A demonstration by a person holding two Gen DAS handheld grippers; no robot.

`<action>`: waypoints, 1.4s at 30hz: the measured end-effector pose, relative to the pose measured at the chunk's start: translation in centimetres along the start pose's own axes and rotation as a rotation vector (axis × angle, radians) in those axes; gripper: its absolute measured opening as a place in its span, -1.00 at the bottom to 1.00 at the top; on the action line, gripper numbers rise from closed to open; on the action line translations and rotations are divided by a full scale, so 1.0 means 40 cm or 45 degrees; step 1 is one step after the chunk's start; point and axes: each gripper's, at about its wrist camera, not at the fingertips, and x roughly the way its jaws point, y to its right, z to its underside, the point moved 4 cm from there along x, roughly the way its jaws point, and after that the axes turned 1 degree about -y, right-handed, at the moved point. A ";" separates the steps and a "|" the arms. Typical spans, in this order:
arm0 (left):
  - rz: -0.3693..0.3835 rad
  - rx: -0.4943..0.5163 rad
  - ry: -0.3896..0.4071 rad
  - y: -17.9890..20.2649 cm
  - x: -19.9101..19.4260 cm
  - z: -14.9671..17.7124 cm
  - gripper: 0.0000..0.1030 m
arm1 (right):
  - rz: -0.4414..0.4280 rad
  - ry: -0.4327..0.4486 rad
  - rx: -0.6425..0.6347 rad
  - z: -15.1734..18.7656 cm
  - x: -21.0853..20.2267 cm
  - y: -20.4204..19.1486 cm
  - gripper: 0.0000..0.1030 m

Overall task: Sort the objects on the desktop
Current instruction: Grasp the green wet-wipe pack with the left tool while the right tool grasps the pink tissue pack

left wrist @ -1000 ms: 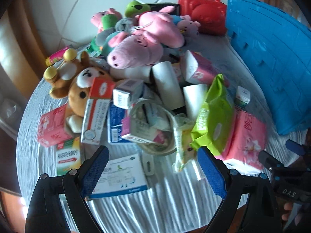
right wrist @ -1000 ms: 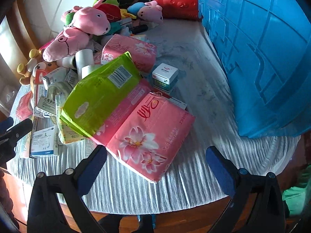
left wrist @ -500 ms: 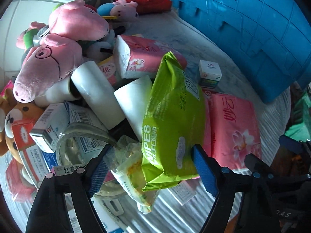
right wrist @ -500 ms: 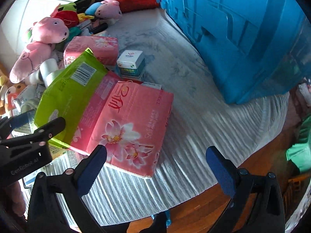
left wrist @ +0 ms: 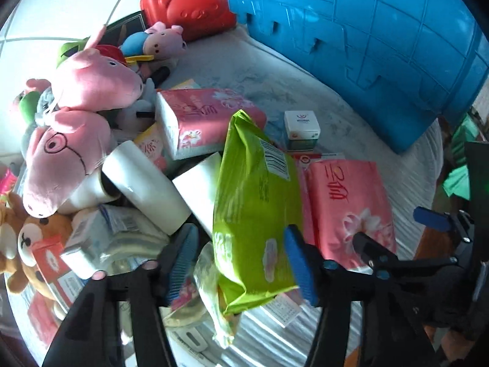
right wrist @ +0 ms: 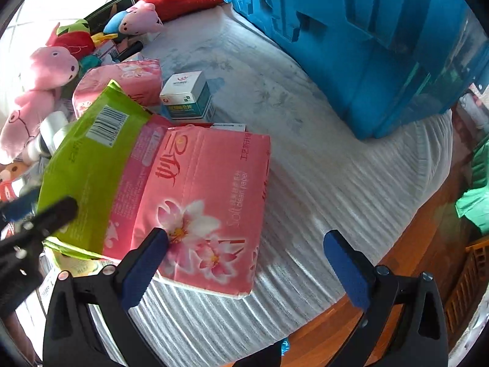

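Note:
A green wipes pack [left wrist: 256, 211] lies tilted over a pink tissue pack [left wrist: 345, 202] on the cluttered table. My left gripper [left wrist: 241, 266] is open, its two fingers on either side of the wipes pack's near end; I cannot tell if they touch it. My right gripper [right wrist: 247, 272] is open and empty above the near edge of the pink tissue pack [right wrist: 207, 202]; its left finger overlaps that pack. The wipes pack [right wrist: 88, 165] and the left gripper show at the left of the right wrist view.
A big blue plastic crate [left wrist: 366, 42] stands at the right, a red case [left wrist: 189, 9] at the back. Pink pig plush toys [left wrist: 91, 82], white rolls [left wrist: 143, 183], a second tissue pack [left wrist: 198, 119], a small medicine box [right wrist: 188, 96] and several cartons crowd the left.
My left gripper has swung right from the cartons and closed in around the green wipes pack. My right gripper has moved forward over the pink tissue pack.

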 end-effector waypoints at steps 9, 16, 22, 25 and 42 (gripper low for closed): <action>0.080 -0.008 -0.042 -0.003 0.043 0.023 0.13 | 0.003 -0.022 -0.092 0.013 -0.007 -0.017 1.00; 0.079 0.007 -0.028 -0.005 0.028 0.033 -0.01 | -0.068 -0.005 -0.141 0.011 0.018 -0.056 1.00; 0.071 0.045 -0.010 0.050 0.038 0.027 -0.19 | 0.089 0.029 -0.117 0.001 -0.005 0.020 1.00; 0.061 0.046 -0.015 0.054 0.042 0.028 -0.21 | 0.096 0.021 -0.082 -0.009 -0.014 0.038 1.00; -0.002 0.037 -0.022 0.080 0.050 0.043 -0.25 | -0.001 -0.053 -0.076 0.010 0.051 0.012 1.00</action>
